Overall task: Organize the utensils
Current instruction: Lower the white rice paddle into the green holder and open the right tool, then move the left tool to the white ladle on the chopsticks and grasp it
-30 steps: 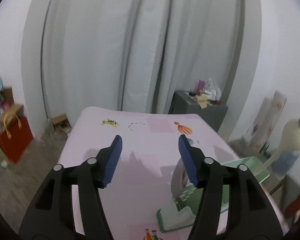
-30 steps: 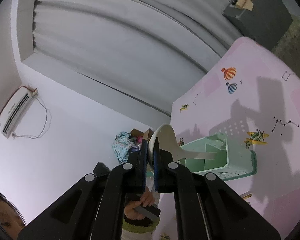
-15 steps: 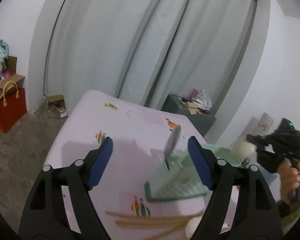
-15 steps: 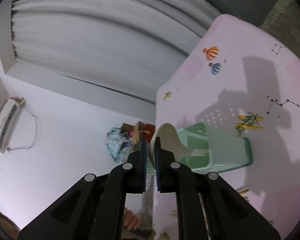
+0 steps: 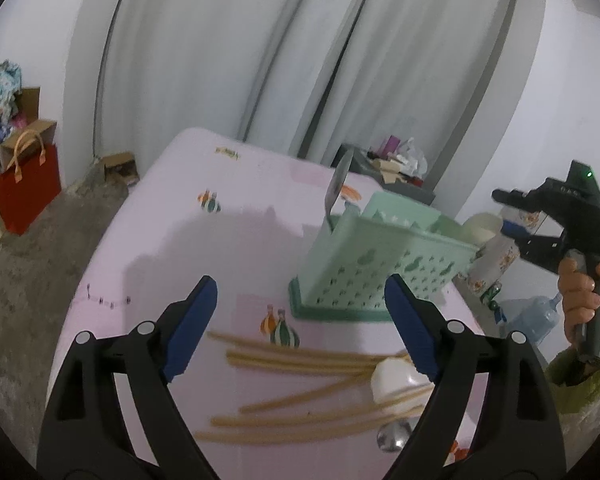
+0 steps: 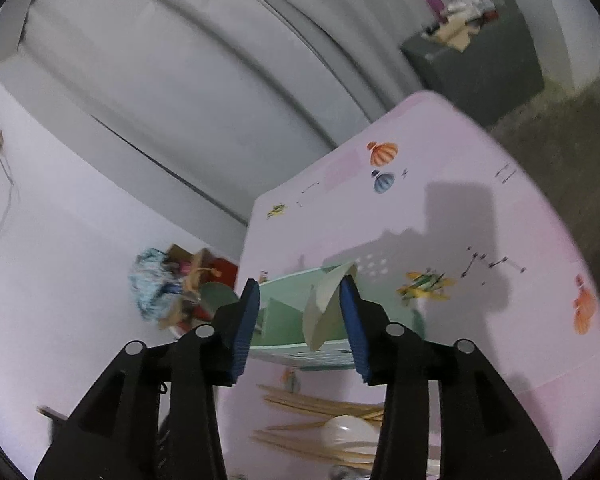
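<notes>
A mint-green utensil caddy (image 5: 384, 268) stands on the pink table (image 5: 188, 236), with a metal utensil (image 5: 337, 184) upright in its far corner. My left gripper (image 5: 300, 328) is open and empty above several wooden chopsticks (image 5: 300, 360), a white spoon (image 5: 396, 380) and a metal spoon (image 5: 392, 438). My right gripper (image 6: 298, 322) is open over the caddy (image 6: 288, 316); a cream spoon (image 6: 324, 304) stands in the caddy between its fingers. The right gripper also shows in the left wrist view (image 5: 508, 212), beside the cream spoon (image 5: 480, 228).
Chopsticks (image 6: 320, 408) and a white spoon (image 6: 352, 430) lie in front of the caddy. A red bag (image 5: 24, 188) and boxes stand on the floor at left. A grey cabinet (image 5: 388, 176) stands behind the table. Bottles (image 5: 496, 260) stand to the right.
My right gripper has opened and let go of the cream spoon, which now stands in the caddy. My left gripper has tilted down toward the chopsticks and opened wider.
</notes>
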